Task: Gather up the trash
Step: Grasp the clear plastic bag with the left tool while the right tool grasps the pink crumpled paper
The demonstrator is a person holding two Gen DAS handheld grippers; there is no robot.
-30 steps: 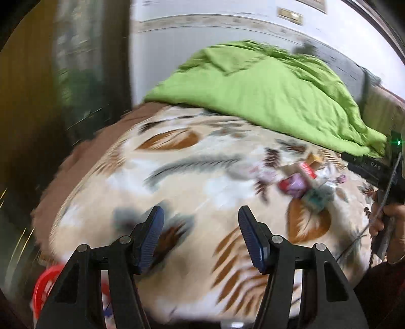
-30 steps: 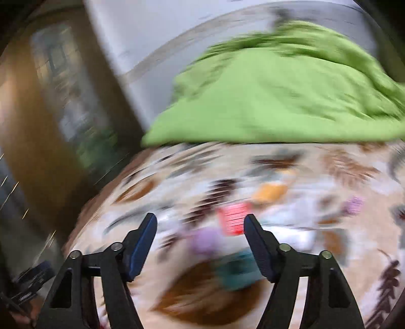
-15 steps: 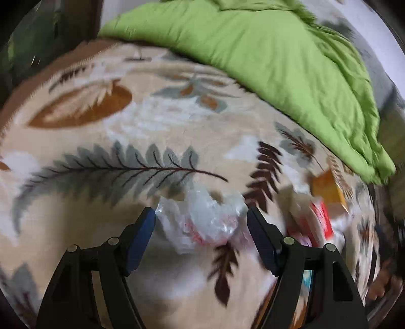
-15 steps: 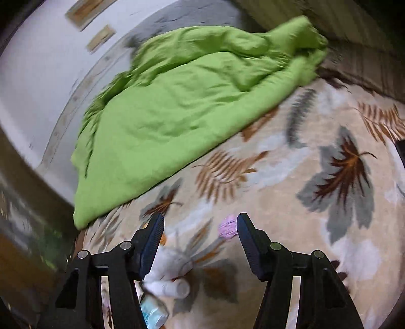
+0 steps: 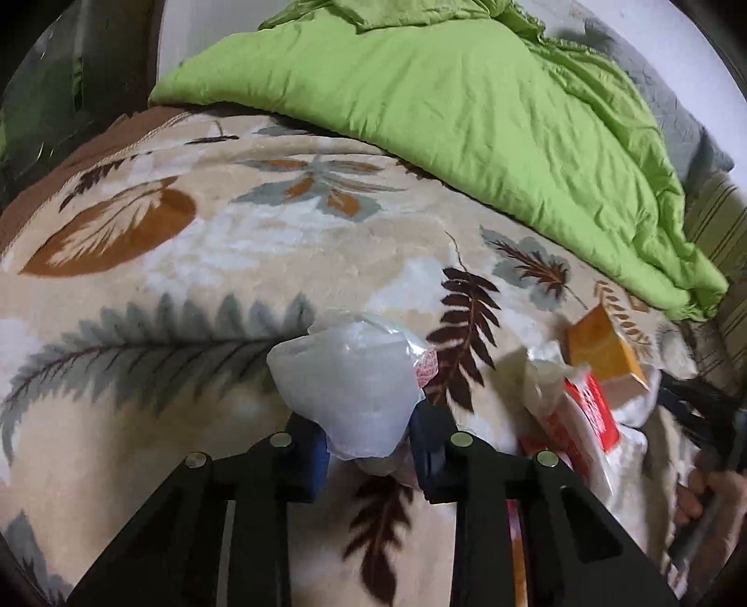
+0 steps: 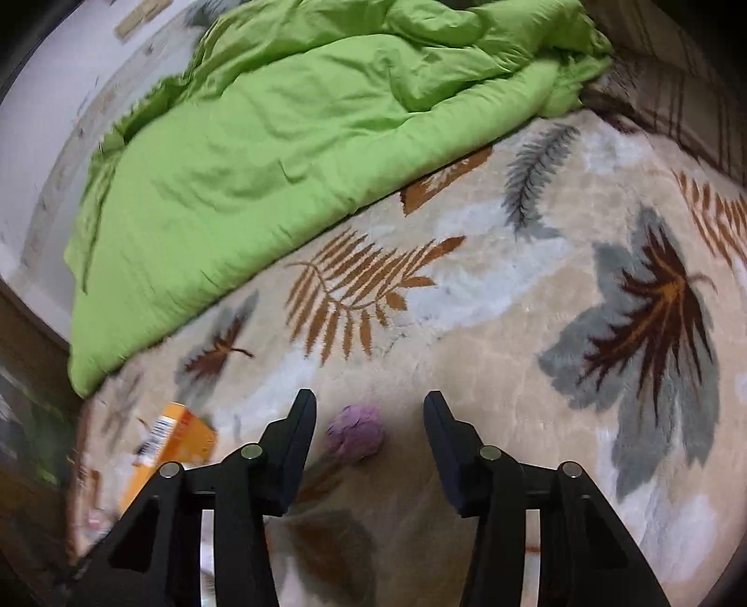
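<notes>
Jaws of your left gripper [image 5: 369, 448] are clamped on the crumpled clear plastic bag [image 5: 350, 387] on the leaf-patterned bed blanket [image 5: 210, 261]; lift straight. Right gripper [image 6: 369, 434] jaws, just narrowing, stand apart around the purple paper wad [image 6: 355, 433] without touching; centre, then squeeze.

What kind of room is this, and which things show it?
Most likely a bedroom: the trash lies on a bed. A leaf-patterned blanket covers the surface, a rumpled green duvet lies across its far side, and a pale wall stands behind it.
</notes>
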